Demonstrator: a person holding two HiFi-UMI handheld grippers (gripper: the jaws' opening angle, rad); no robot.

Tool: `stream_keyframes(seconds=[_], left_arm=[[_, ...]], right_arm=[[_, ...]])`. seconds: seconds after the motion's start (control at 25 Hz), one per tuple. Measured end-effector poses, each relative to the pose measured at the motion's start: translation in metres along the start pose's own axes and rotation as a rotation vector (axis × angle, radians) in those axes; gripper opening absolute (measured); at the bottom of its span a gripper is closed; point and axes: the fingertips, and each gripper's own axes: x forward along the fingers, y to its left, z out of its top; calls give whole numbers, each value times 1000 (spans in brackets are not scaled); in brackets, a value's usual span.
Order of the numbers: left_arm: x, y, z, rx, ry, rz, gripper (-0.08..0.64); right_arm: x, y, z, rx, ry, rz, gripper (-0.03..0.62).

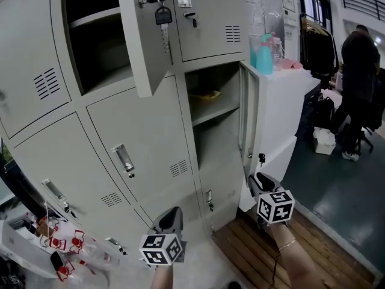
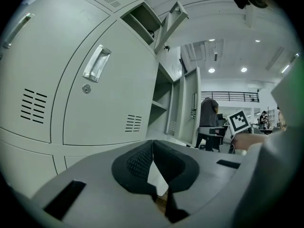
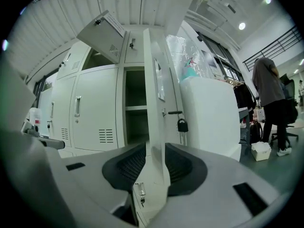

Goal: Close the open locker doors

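Left of the lockers [image 1: 150, 137], low down, lies a clear plastic bag [image 1: 69, 245] of red-and-white bits. In the lockers' top row one door [image 1: 144, 47] hangs wide open, swung out at the right side of its empty compartment, with a bunch of keys [image 1: 163, 23] dangling from its lock. The doors below and beside it are closed.

The left gripper [image 1: 173, 214] is held low in front of the lockers' closed lower doors. Its jaws are together with nothing between them.

In the lockers' right column a second, taller door [image 1: 248, 113] stands open. It is swung out edge-on at the right of its compartment, where something yellow [image 1: 207, 94] lies on the shelf. A padlock [image 1: 261, 158] hangs on the door's outer side.

The right gripper [image 1: 258, 179] sits just in front of this door's lower part, close under the padlock. Its jaws stand wide apart, and in the right gripper view the door's edge lines up in the gap between them. I cannot tell whether the pads touch it.

Hard against the lockers' right end, just behind the swung-out door, stands a white cabinet [image 1: 283, 113] with a teal spray bottle [image 1: 263, 53] on top. Well to the right of the lockers, across the dark floor, a person [image 1: 361, 65] in dark clothes stands beside a white box [image 1: 325, 141].
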Motion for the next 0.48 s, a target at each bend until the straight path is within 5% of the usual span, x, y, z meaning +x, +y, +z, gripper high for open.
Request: stream_keyframes(seconds=[0.48], left_arm=[[-13, 12, -1, -11, -12, 119, 20]], right_arm=[[34, 38, -4, -70, 11, 144, 109]])
